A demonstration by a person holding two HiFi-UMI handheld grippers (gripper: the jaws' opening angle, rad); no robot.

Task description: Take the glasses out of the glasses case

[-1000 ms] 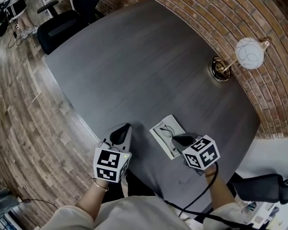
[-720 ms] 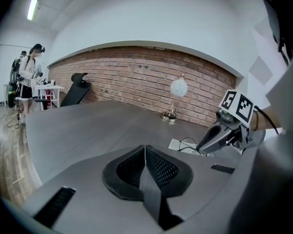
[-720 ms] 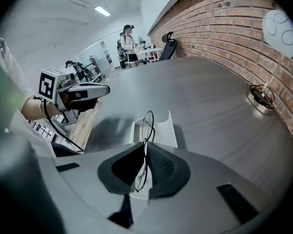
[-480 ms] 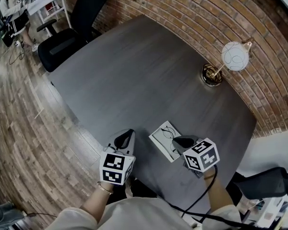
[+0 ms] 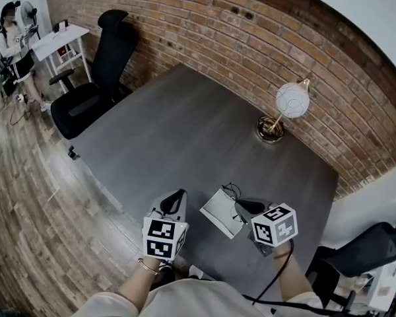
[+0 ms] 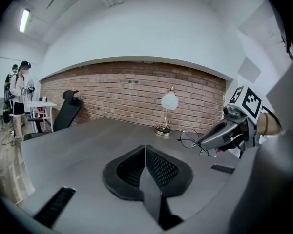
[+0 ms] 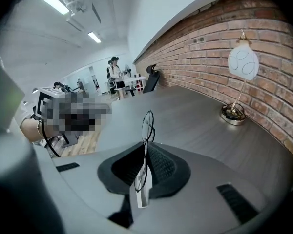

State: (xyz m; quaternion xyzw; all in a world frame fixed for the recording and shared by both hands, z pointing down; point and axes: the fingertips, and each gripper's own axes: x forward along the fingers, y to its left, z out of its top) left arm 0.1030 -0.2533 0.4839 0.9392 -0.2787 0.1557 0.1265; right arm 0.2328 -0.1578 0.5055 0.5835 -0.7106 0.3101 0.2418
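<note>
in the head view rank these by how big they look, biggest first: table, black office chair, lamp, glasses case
1. table
2. black office chair
3. lamp and glasses case: these look about alike, and the case lies nearer the camera, so I won't rank them.

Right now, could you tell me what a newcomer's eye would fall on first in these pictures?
Most likely the thin wire glasses, pinched in the fingers of the right gripper close to the pale glasses case near the front edge of the dark table. Next, the white globe lamp by the brick wall, and the left gripper, shut and empty left of the case.
</note>
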